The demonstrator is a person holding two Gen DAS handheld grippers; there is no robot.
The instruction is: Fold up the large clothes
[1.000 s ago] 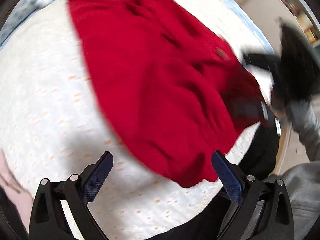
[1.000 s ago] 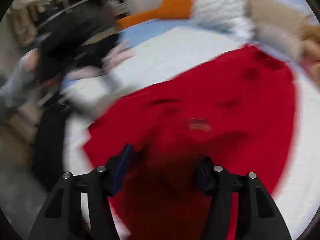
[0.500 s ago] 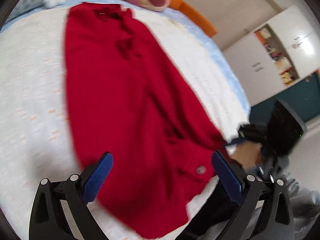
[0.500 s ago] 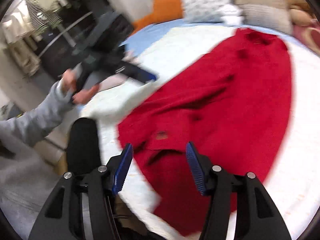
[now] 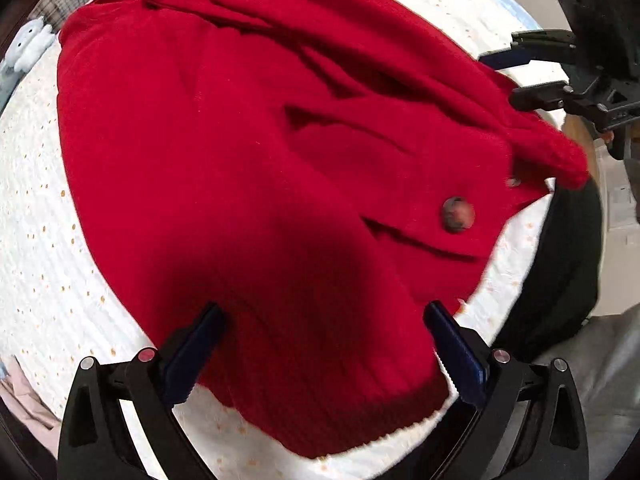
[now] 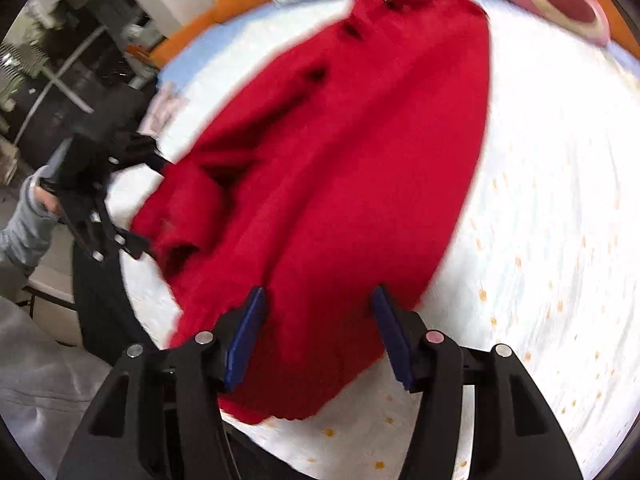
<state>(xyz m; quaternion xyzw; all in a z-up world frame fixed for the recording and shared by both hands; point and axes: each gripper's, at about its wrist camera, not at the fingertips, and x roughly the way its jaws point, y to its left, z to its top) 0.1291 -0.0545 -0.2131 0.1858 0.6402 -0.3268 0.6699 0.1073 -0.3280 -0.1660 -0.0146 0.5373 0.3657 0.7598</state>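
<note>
The red coat (image 5: pixel 248 152) is laid lengthwise on the white bedspread (image 6: pixel 552 208), sleeves drawn inward (no cross fold is seen). The left gripper (image 5: pixel 320 344) and right gripper (image 6: pixel 320 332) are held over the hem, jaws apart, empty.

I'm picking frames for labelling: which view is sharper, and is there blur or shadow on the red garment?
Left wrist view is sharper: the red garment shows its button, though a dark shadow lies above the fingers. Right wrist view is smeared by motion; garment edges and bedspread dots streak.
</note>
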